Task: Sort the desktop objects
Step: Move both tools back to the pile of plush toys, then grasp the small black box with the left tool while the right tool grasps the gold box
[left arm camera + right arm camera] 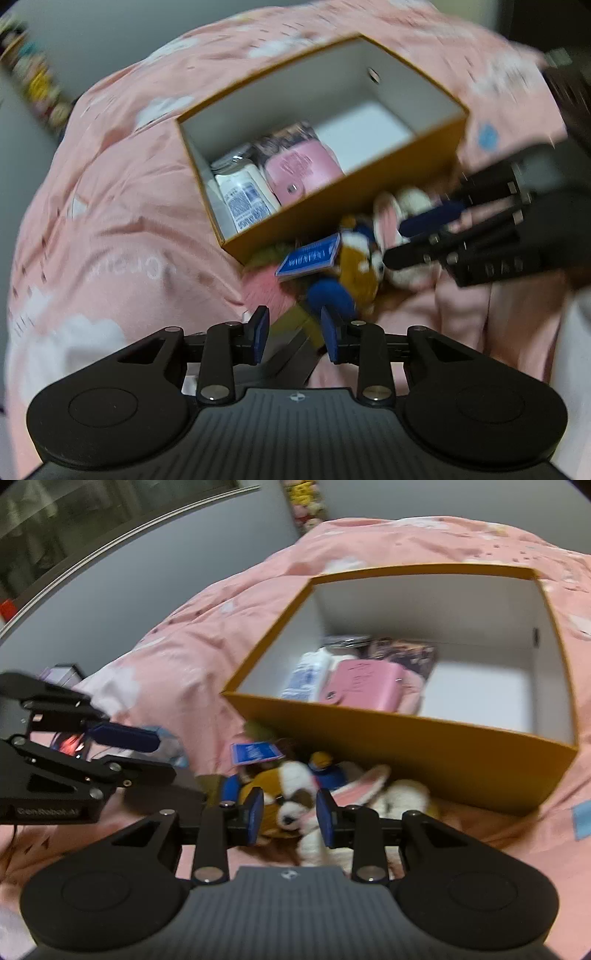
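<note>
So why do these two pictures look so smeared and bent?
Left wrist view: motion blur smears the pink blanket and the right gripper; fisheye curves the orange box. Right wrist view: steadier, though the plush dog looks soft, and the wall track bows.

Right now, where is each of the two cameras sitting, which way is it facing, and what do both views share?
Left wrist: sits on the left hand-held gripper, angled down at the orange box and plush toys; its own blue fingers show, with the right hand-held gripper entering from the right.
Right wrist: sits on the right hand-held gripper, looking down over the brown-and-white plush dog toward the box; the left hand-held gripper shows at left.
Shared: box, pink case inside it, plush toys, blue card, pink bedding.
</note>
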